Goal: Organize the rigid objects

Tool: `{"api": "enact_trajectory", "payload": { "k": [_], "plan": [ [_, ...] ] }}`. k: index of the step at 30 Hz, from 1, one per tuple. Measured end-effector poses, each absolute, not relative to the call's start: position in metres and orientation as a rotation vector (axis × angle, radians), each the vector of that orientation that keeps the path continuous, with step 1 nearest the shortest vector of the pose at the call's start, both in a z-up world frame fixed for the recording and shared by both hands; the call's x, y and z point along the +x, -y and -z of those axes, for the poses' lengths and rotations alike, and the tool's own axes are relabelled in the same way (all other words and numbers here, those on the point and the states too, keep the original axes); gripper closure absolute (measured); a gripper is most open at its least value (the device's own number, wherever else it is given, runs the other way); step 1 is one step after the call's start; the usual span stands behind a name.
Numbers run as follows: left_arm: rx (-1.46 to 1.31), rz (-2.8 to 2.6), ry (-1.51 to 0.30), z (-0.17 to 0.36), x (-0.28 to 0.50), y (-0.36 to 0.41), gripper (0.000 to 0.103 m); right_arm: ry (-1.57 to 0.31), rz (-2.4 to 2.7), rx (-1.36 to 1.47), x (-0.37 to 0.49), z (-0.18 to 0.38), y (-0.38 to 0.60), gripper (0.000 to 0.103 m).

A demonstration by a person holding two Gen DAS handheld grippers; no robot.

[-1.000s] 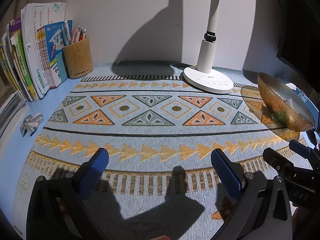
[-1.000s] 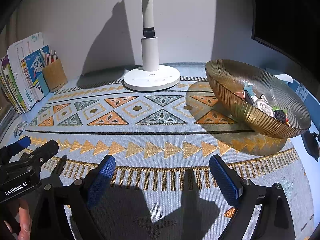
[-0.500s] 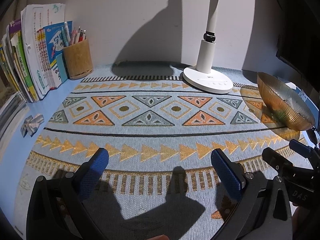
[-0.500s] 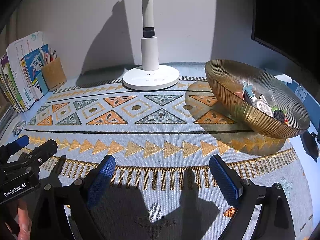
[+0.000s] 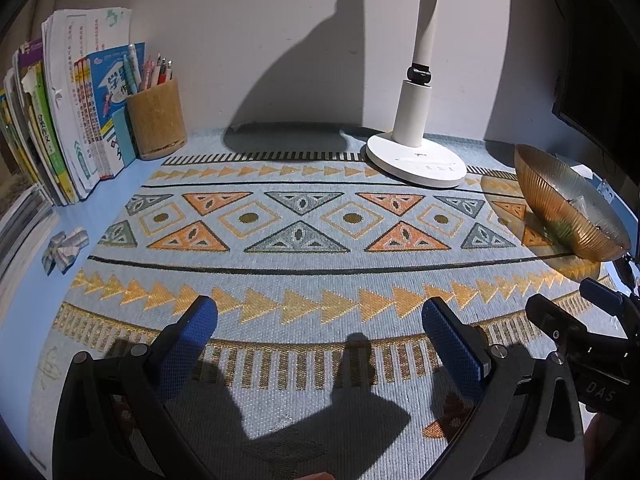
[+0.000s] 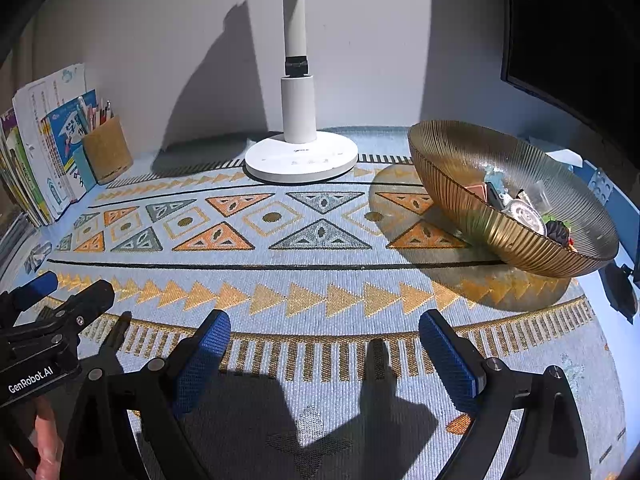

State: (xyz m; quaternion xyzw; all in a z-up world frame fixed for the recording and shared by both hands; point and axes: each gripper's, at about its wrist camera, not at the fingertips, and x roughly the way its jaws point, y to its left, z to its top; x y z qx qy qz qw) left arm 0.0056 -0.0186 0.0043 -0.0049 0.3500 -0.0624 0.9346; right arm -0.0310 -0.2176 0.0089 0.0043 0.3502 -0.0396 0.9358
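Observation:
A ribbed amber glass bowl [image 6: 452, 160] stands at the right on a patterned mat [image 6: 320, 280] and holds several small objects [image 6: 520, 210]. In the left wrist view the bowl [image 5: 560, 200] is at the far right. My left gripper [image 5: 320, 320] is open and empty above the mat's front part. My right gripper [image 6: 324, 332] is open and empty, level with it and to its right. Each gripper shows in the other's view: the right one [image 5: 576, 312], the left one [image 6: 60, 292].
A white desk lamp [image 6: 300, 156] stands at the back centre. A wooden pen holder [image 5: 156, 124] and upright books [image 5: 72, 120] stand at the back left. A small folded paper piece [image 5: 64, 246] lies at the left, off the mat. A dark monitor [image 6: 580, 40] is at the right.
Both views have shifted very slightly; both grippers stay open and empty and nothing on the mat has moved.

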Motion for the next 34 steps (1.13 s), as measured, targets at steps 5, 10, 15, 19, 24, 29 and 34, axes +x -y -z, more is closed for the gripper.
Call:
{"api": "enact_trajectory", "payload": {
  "k": [5,10,15,19,24,29,34],
  "plan": [
    [-0.01,0.126,-0.719,-0.0038,0.0066,0.0177,0.001,-0.719,0.089,0.014,-0.0306,-0.0088,0.2197,0.008],
    [-0.002,0.128,-0.721,-0.0032,0.0068,0.0182,0.001,-0.722,0.09,0.018,-0.0301,-0.0089,0.2206,0.008],
    [0.003,0.136,-0.724,-0.003,0.0077,0.0187,0.001,-0.722,0.091,0.019,-0.03,-0.0088,0.22,0.008],
    [0.003,0.133,-0.723,-0.0032,0.0074,0.0191,0.001,-0.723,0.092,0.019,-0.03,-0.0088,0.2196,0.008],
    [0.003,0.132,-0.723,-0.003,0.0081,0.0185,0.001,-0.723,0.092,0.018,-0.0299,-0.009,0.2192,0.008],
    [-0.001,0.127,-0.723,-0.0033,0.0079,0.0173,0.001,-0.725,0.087,0.015,-0.0294,-0.0081,0.2199,0.008],
    [-0.012,0.117,-0.687,-0.0075,0.0036,0.0147,0.001,-0.728,0.086,0.018,-0.0296,-0.0072,0.2199,0.008]
  ]
}}
